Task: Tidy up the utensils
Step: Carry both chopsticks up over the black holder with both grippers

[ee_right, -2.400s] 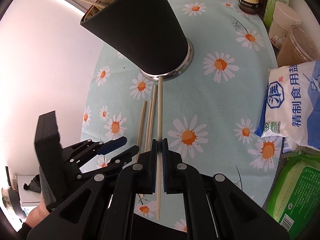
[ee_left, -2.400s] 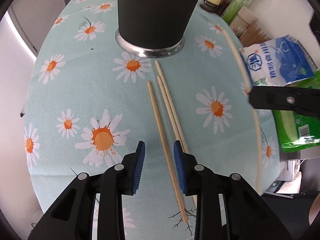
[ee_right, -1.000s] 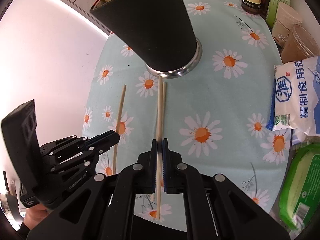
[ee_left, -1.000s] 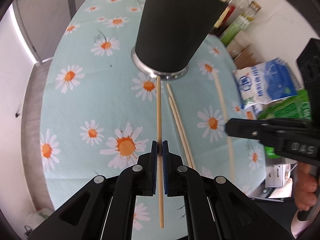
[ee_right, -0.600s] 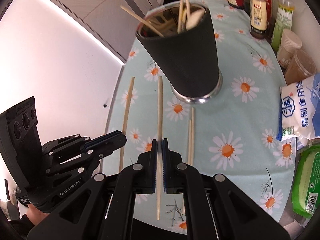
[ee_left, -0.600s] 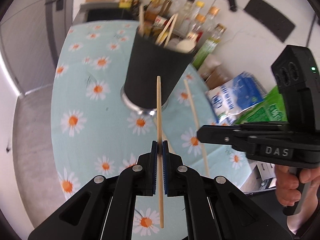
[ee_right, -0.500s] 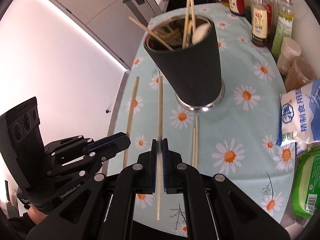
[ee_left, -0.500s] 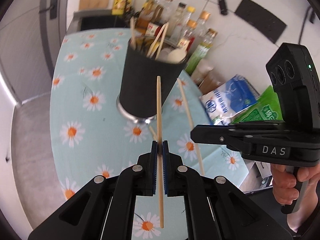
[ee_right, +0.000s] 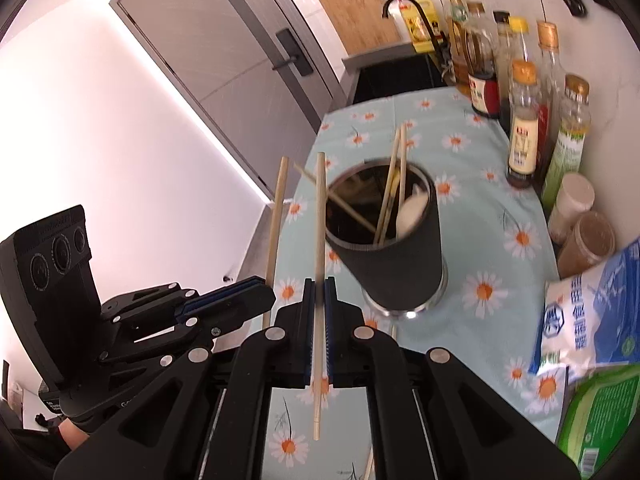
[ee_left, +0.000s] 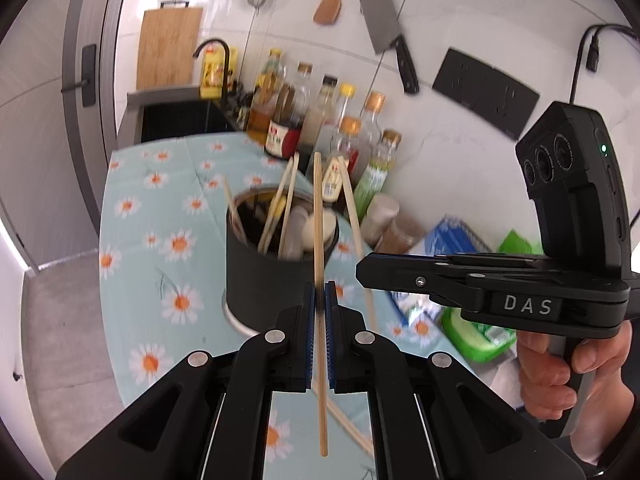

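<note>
My left gripper [ee_left: 319,300] is shut on a wooden chopstick [ee_left: 318,220] and holds it raised in front of the black utensil cup [ee_left: 264,280]. My right gripper [ee_right: 319,296] is shut on a second chopstick [ee_right: 319,216], raised left of the cup [ee_right: 400,264]. The cup holds several chopsticks and a white spoon. The right gripper shows in the left wrist view [ee_left: 362,270] with its chopstick [ee_left: 354,216]. The left gripper shows in the right wrist view [ee_right: 268,300] with its chopstick [ee_right: 276,220]. Two more chopsticks [ee_left: 344,424] lie on the daisy tablecloth [ee_left: 160,240].
Several sauce bottles [ee_left: 320,120] and jars [ee_right: 576,216] stand behind the cup by the wall. A salt bag [ee_right: 592,312] and a green packet [ee_right: 600,416] lie to the right. A sink [ee_right: 400,76] is at the far end.
Both grippers have risen with their chopsticks and tilted up, from table level to about the height of the cup's rim. Earlier the left gripper closed on its chopstick.
</note>
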